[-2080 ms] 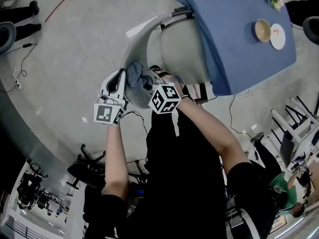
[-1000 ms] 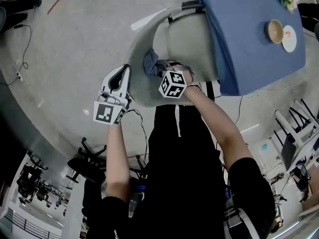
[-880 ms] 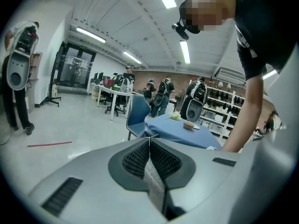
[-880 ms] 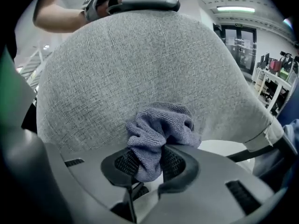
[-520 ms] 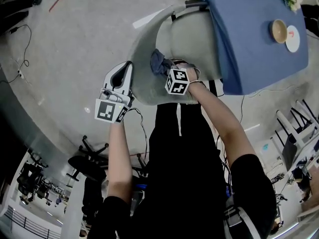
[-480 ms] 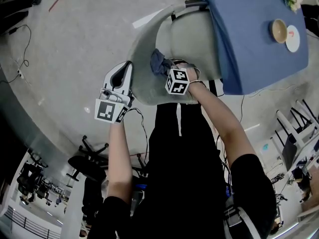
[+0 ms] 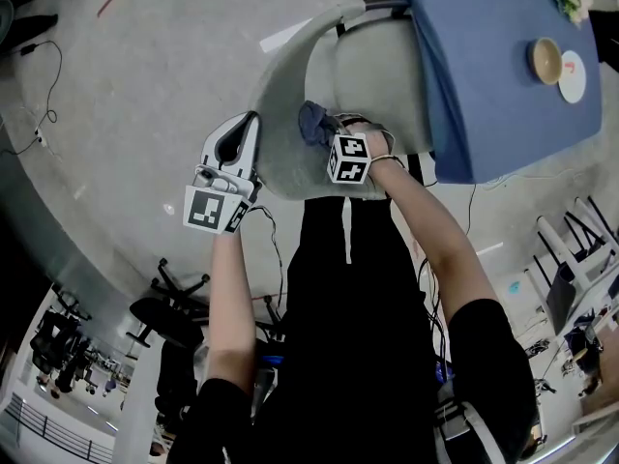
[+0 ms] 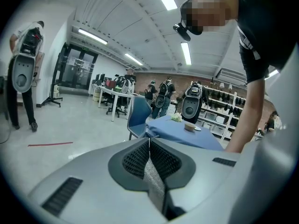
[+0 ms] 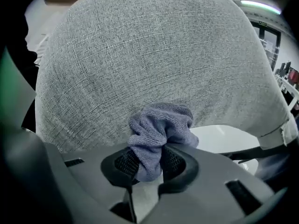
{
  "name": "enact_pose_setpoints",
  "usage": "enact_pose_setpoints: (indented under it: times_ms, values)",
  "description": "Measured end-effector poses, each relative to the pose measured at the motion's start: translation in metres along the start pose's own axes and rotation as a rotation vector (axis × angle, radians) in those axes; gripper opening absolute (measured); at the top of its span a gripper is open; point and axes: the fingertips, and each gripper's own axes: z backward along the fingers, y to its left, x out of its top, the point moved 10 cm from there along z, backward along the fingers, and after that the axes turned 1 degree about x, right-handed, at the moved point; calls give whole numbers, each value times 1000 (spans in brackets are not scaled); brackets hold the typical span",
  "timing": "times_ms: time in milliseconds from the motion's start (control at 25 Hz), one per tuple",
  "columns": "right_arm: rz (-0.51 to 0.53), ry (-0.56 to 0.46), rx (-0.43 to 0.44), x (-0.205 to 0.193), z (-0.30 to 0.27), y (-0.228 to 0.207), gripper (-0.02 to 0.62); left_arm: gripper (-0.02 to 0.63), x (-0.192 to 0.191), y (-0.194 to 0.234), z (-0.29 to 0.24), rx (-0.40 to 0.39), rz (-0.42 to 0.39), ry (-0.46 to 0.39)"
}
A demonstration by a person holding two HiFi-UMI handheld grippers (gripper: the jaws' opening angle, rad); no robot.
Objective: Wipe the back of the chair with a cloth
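Concrete floor underfoot, open workroom, other people and desks far off. We stand behind the chair, which is pushed in at a blue-draped worktop carrying a bowl and a plate.

Right gripper: jaws clamped on a bunched blue-grey cloth. The right gripper view shows the cloth pinched between the two pads, its free end bulging out ahead of the tips and pressed on the grey woven fabric of the chair back, low on that surface.

Left gripper: held just beside the outer left edge of the chair back; we cannot tell whether it touches. In its own view the left gripper jaws meet tip to tip with nothing between them, facing out across the room.
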Motion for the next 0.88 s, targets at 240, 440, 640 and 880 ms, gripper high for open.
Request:
enact_pose_setpoints:
  times_ms: [240,440,640,880]
  values:
    - [26,-6,-2,1,7,9,114,28,-1,-1,0,4,-2,1]
    - [80,-47,-31,9,23,18,112,28,-1,-2,1,7,3,-9]
    - [107,-87,-48,21,38,24,112,28,-1,-2,2,7,-3,-14]
    - [141,-143,-59,34,58,33,112,28,0,-2,4,8,-5,-13]
